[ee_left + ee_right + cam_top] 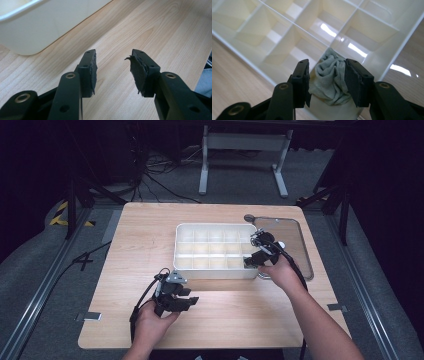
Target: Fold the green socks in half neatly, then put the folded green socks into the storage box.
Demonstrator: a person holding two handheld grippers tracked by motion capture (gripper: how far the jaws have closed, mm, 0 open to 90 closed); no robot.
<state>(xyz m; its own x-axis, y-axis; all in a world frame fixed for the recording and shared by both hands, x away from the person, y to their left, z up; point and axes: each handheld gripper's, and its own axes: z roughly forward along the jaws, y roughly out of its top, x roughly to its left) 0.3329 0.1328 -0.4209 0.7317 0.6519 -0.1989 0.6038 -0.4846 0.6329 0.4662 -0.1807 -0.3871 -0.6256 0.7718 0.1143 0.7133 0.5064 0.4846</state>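
A white divided box (176, 245) stands in the middle of the wooden table (140, 230). My right gripper (248, 262) reaches into its near right corner compartment. In the right gripper view a crumpled pale green cloth (329, 82) sits in that compartment of the box (242, 55), between the parted jaws of my right gripper (327, 62), which do not squeeze it. My left gripper (192, 296) rests low over the bare table in front of the box. The left gripper view has this gripper (113, 53) open with nothing between its jaws and the box's wall (37, 27) beyond.
A clear lid (295, 245) lies flat on the table right of the box, under my right hand. The other compartments I can see hold nothing. Bare wood lies in front of and left of the box. Dark floor, cables and a table frame (240, 142) lie beyond the far edge.
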